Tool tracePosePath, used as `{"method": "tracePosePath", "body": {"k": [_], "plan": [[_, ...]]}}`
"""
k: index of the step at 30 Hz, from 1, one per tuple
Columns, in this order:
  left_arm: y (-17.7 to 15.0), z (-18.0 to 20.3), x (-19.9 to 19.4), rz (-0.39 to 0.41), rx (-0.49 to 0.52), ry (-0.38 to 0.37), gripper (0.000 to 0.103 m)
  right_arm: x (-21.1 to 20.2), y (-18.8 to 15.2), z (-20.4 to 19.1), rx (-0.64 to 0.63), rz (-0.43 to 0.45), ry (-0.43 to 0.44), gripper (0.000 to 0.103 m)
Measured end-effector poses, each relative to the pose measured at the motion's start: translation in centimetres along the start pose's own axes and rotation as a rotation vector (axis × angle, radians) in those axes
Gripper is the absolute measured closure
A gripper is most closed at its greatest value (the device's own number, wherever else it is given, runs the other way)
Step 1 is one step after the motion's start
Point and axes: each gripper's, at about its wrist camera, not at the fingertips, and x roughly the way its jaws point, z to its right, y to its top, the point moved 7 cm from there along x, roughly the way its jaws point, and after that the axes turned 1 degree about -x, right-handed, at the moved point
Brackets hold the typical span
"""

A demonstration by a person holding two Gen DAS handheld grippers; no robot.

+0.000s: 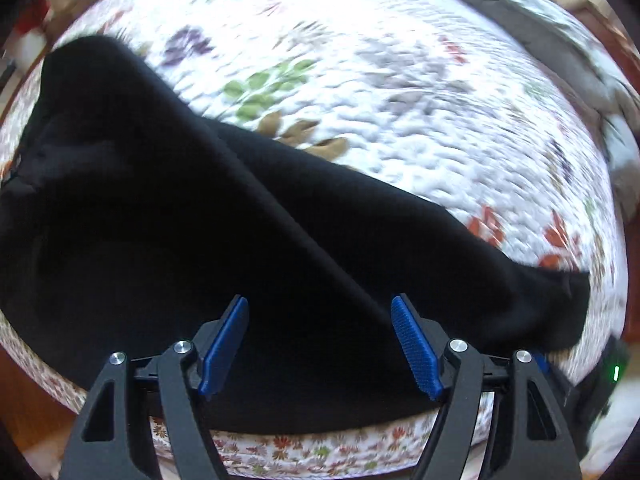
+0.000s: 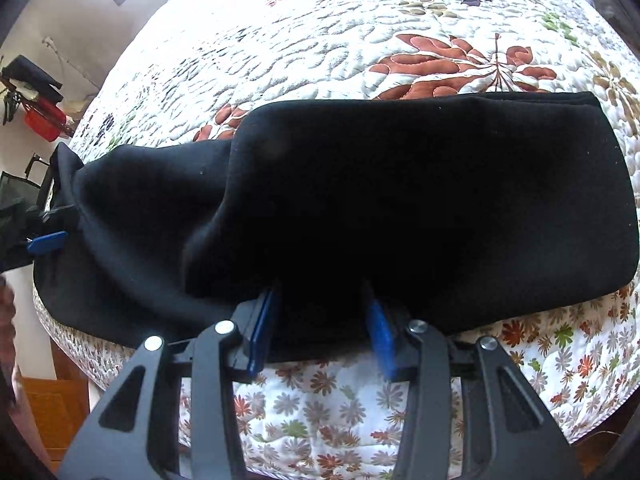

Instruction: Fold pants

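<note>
On the left, the left hand-held gripper (image 1: 320,344) hangs over the black pants (image 1: 200,220) with its blue pads spread wide and nothing between them; the cloth lies below and ahead of the pads, not pinched. Ahead of it and off to its left, the pants lie spread on the floral quilt (image 1: 400,100) of the bed, with a ridge running diagonally away from the fingertips.

On the right, the right hand-held gripper (image 2: 322,300) stands at a narrower gap, its pad tips buried under the near edge of the pants (image 2: 400,200). Fabric sits between the pads, but whether they actually press on it I cannot tell. Ahead of this gripper and to its right, a doubled layer lies fairly flat; to its left the cloth sags into a loose, rumpled stretch.

By my reading, one fold is already laid. Smoothing the slack part and at least one more fold seem left.
</note>
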Motion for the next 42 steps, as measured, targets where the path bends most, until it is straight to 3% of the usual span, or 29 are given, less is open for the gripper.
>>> {"method": "tracePosePath", "body": {"k": [1, 3, 4, 6, 12, 14, 19, 25, 27, 31, 34, 36, 37, 38, 39, 41, 42], "plan": [[0.3, -0.3, 0.4, -0.011, -0.028, -0.027, 0.041, 0.1, 0.2, 0.1, -0.002, 0.000, -0.001, 0.061], [0.3, -0.9, 1.6, -0.068, -0.082, -0.093, 0.097, 0.1, 0.2, 0.2, -0.001, -0.001, 0.005, 0.061], [0.1, -0.9, 2.0, -0.091, -0.113, -0.146, 0.097, 0.1, 0.4, 0.3, 0.001, -0.002, 0.011, 0.061], [-0.4, -1.5, 1.9, -0.049, -0.127, -0.183, 0.098, 0.3, 0.9, 0.4, 0.005, -0.002, 0.024, 0.061], [-5.8, -2.4, -2.8, 0.232, -0.102, -0.240, 0.098, 0.1, 0.9, 0.6, 0.000, -0.017, 0.047, 0.061], [-8.3, -2.9, -3.0, 0.273, -0.096, -0.248, 0.097, 0.1, 1.0, 0.5, -0.018, -0.028, 0.033, 0.061], [-11.3, -3.2, 0.5, 0.299, -0.055, -0.181, 0.096, -1.0, 1.2, -1.1, -0.075, -0.047, -0.057, 0.059], [-10.5, -2.6, 0.9, 0.310, -0.045, -0.186, 0.096, -2.5, -0.3, -11.7, -0.298, -0.077, 0.159, 0.060], [-10.4, -2.7, 1.0, 0.305, -0.061, -0.207, 0.096, -1.5, -1.0, -14.5, -0.349, -0.114, 0.187, 0.068], [-10.6, -3.8, 0.8, 0.304, -0.042, -0.209, 0.095, 2.2, -1.3, -16.3, -0.371, -0.190, 0.124, 0.068], [-10.5, -3.7, 0.9, 0.284, -0.027, -0.203, 0.092, 3.8, -0.9, -16.0, -0.353, -0.191, 0.094, 0.068], [-10.3, -3.9, 0.6, 0.255, -0.023, -0.191, 0.084, 4.0, -0.8, -15.8, -0.345, -0.177, 0.083, 0.068], [-10.0, -4.2, 0.2, 0.245, -0.030, -0.182, 0.073, 4.0, -0.9, -15.8, -0.348, -0.169, 0.078, 0.068], [-9.7, -4.8, -0.4, 0.240, -0.052, -0.160, 0.052, 4.2, -1.1, -15.8, -0.347, -0.163, 0.076, 0.068], [-9.2, -5.7, -1.3, 0.247, -0.079, -0.144, 0.041, 4.2, -1.2, -15.9, -0.346, -0.159, 0.075, 0.068], [-7.7, -7.5, -3.0, 0.277, -0.136, -0.131, 0.039, 4.4, -1.0, -16.3, -0.340, -0.155, 0.075, 0.068], [-6.1, -8.9, -3.9, 0.267, -0.158, -0.081, 0.039, 4.4, -1.1, -16.4, -0.340, -0.153, 0.074, 0.068]]}}
